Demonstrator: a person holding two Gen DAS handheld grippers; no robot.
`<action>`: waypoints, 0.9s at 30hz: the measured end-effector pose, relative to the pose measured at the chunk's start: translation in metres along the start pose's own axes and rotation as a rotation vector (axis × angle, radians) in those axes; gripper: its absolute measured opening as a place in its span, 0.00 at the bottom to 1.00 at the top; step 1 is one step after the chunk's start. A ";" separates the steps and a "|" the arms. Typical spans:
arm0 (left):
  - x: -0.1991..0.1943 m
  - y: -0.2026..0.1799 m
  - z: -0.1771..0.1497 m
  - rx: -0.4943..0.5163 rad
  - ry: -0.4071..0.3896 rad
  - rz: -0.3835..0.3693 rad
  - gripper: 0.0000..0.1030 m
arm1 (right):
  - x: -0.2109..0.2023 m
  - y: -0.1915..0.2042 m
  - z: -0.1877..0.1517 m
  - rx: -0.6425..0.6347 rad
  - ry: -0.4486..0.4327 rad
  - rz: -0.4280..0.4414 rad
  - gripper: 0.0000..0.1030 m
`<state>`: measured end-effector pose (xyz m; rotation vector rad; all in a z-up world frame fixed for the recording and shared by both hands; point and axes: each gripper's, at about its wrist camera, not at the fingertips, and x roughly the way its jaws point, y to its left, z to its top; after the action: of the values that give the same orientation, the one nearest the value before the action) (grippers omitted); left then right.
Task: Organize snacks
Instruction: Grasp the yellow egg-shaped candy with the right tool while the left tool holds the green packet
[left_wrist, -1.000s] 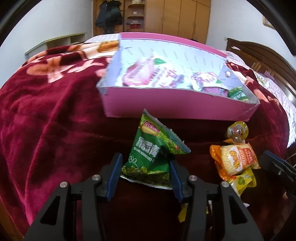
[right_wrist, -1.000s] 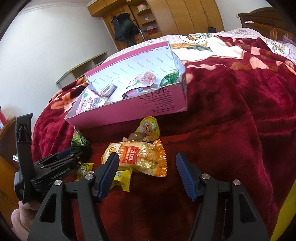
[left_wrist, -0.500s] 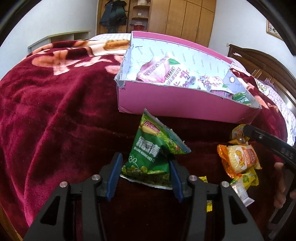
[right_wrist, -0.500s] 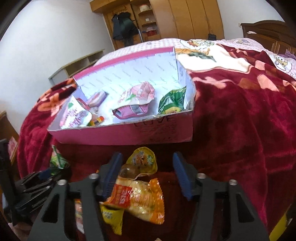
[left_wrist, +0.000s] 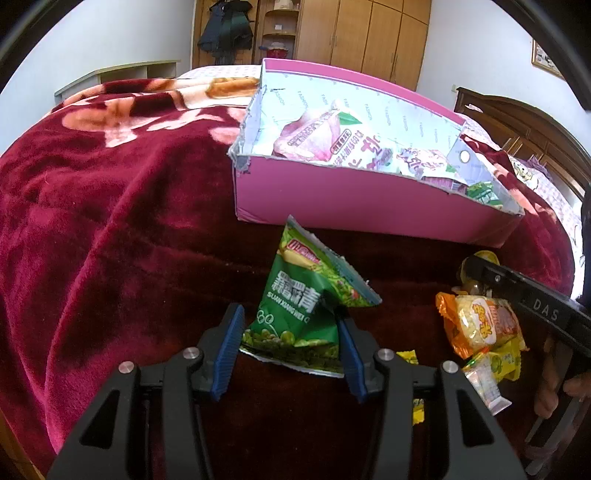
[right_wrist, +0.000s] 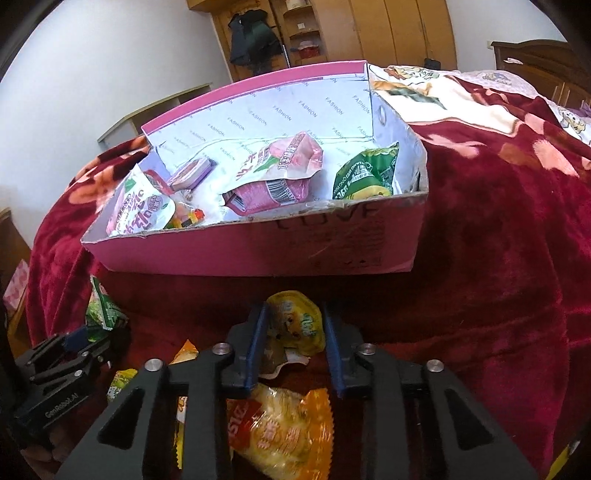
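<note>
My left gripper (left_wrist: 290, 325) is shut on a green pea snack bag (left_wrist: 303, 295) and holds it upright in front of the pink box (left_wrist: 369, 203). The box holds several pink and green packets and also shows in the right wrist view (right_wrist: 258, 251). My right gripper (right_wrist: 293, 328) has its fingers closed around a yellow jelly cup (right_wrist: 295, 321) lying on the blanket just before the box. An orange snack packet (right_wrist: 280, 432) lies under the right gripper and also shows in the left wrist view (left_wrist: 480, 321).
A dark red floral blanket (left_wrist: 110, 221) covers the bed. Small yellow packets (left_wrist: 498, 362) lie beside the orange one. The right gripper's body (left_wrist: 524, 302) shows at the right of the left wrist view. Wooden wardrobes (left_wrist: 351, 33) and a headboard (left_wrist: 524, 125) stand behind.
My right gripper moved forward over the orange packet and closed its fingers around the yellow jelly cup. My left gripper kept the green bag and drew nearer to the box.
</note>
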<state>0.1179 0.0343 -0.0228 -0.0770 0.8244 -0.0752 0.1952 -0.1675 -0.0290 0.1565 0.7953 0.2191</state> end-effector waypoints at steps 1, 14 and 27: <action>0.000 0.000 0.000 -0.001 0.000 -0.001 0.50 | -0.001 0.000 0.000 0.000 -0.004 0.000 0.27; -0.004 0.000 -0.001 -0.008 -0.011 0.007 0.50 | -0.036 0.000 -0.010 0.024 -0.117 -0.001 0.24; -0.023 0.000 0.002 -0.036 -0.046 0.001 0.50 | -0.063 0.006 -0.014 0.019 -0.179 0.022 0.24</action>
<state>0.1042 0.0366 -0.0048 -0.1117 0.7796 -0.0575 0.1412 -0.1772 0.0062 0.2000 0.6178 0.2156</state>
